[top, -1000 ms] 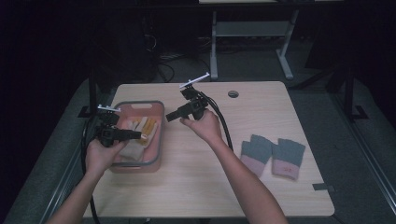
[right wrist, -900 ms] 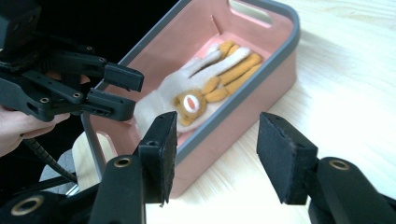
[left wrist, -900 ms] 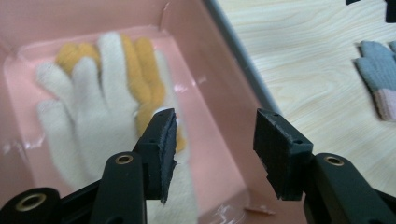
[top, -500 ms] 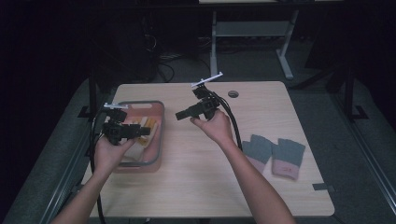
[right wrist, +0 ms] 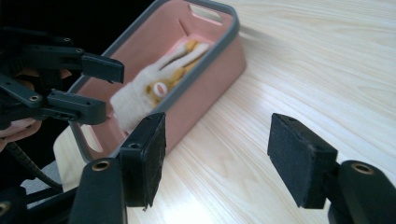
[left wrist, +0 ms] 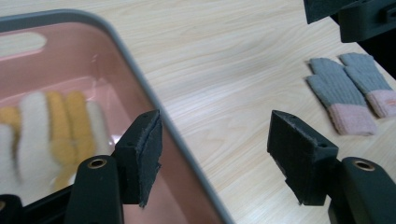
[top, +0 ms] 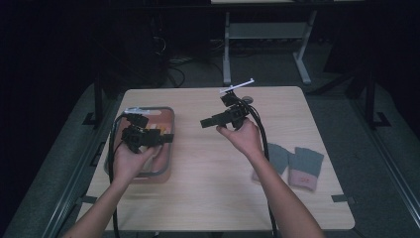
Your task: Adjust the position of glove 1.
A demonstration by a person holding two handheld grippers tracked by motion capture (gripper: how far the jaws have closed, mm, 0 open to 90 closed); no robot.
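Observation:
A pink basket [top: 148,108] with a grey rim stands at the table's left and holds white and yellow gloves [top: 157,130]. My left gripper [top: 170,139] hovers over the basket's right side, pointing right. Its jaws have just been opening and nothing is between them. In the left gripper view the basket rim [left wrist: 140,79] and the gloves [left wrist: 51,126] lie left of my open left gripper [left wrist: 215,140]. My right gripper [top: 204,122] hangs above mid-table and points left at the basket [right wrist: 196,70]. Its jaws have just been opening and are empty [right wrist: 217,140]. The white and yellow gloves [right wrist: 154,79] lie inside.
A pair of grey gloves with pink cuffs [top: 292,161] [left wrist: 345,93] lies flat at the table's right. A small dark round object [top: 246,99] sits near the far edge behind my right hand. Bare wood lies between basket and grey gloves. Cables trail from both grippers.
My right gripper has drifted right, away from the basket. The left gripper has shifted a little right over the basket. Both pairs of jaws stand wider than before.

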